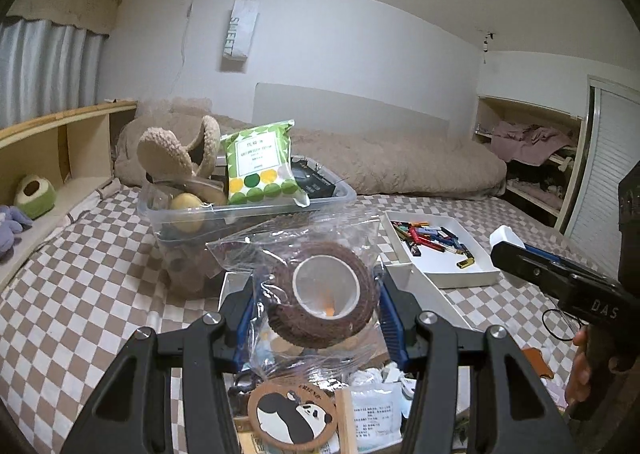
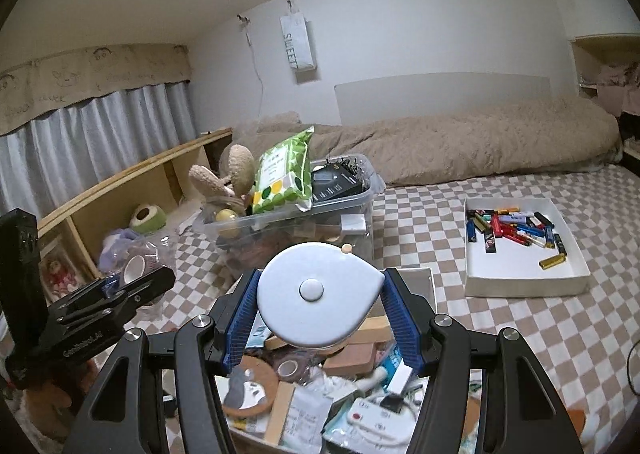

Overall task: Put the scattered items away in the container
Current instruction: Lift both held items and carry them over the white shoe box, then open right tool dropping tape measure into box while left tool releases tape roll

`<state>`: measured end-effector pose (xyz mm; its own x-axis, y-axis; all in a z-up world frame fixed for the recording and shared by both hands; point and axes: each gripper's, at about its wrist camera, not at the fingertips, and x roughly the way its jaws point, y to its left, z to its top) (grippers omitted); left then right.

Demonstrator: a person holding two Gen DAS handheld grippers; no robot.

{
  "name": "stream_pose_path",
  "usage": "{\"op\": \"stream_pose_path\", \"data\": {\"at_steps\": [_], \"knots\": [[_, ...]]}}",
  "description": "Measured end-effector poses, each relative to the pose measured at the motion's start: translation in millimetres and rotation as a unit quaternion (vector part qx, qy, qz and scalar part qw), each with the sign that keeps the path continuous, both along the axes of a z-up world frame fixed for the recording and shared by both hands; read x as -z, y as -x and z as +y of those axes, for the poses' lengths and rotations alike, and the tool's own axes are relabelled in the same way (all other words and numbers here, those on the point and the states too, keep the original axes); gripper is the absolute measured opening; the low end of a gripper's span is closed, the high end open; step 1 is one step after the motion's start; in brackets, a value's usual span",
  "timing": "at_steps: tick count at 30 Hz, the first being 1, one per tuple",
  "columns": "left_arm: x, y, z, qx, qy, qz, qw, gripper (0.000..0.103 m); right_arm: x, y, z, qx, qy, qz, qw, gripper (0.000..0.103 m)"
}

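Observation:
My left gripper (image 1: 316, 306) is shut on a clear plastic bag holding a brown tape roll (image 1: 320, 294), held above a box of loose items. It also shows at the left of the right wrist view (image 2: 132, 274). My right gripper (image 2: 320, 310) is shut on a white round tape measure (image 2: 316, 290), held above the same cluttered box (image 2: 428, 278). The clear plastic container (image 1: 248, 214) stands ahead on the checked bed, heaped with a green dotted packet (image 1: 260, 162) and fluffy slippers (image 1: 176, 150); it also shows in the right wrist view (image 2: 360, 210).
A white tray (image 2: 528, 278) of lighters and batteries lies to the right on the checked sheet. Below the grippers lie a panda coaster (image 1: 292, 414), packets and wooden blocks (image 2: 352, 358). A beige blanket (image 2: 460, 142) runs along the wall; a wooden shelf (image 2: 132, 182) stands left.

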<state>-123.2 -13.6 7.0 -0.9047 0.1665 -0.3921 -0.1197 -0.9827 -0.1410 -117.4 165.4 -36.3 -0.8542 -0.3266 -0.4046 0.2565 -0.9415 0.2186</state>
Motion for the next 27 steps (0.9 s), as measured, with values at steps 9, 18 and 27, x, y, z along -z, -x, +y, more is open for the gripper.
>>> {"op": "stream_pose_path", "data": {"at_steps": [9, 18, 27], "knots": [[30, 34, -1, 0.003, -0.017, -0.048, 0.9987, 0.052, 51, 38, 7, 0.008, -0.025, -0.086, 0.996, 0.062], [56, 51, -2, 0.006, -0.019, -0.093, 0.9955, 0.052, 89, 53, 15, 0.017, -0.034, -0.149, 0.988, 0.062], [76, 70, -11, -0.002, -0.026, -0.139, 0.9899, 0.052, 100, 53, 12, 0.011, -0.060, -0.165, 0.984, 0.069]]}}
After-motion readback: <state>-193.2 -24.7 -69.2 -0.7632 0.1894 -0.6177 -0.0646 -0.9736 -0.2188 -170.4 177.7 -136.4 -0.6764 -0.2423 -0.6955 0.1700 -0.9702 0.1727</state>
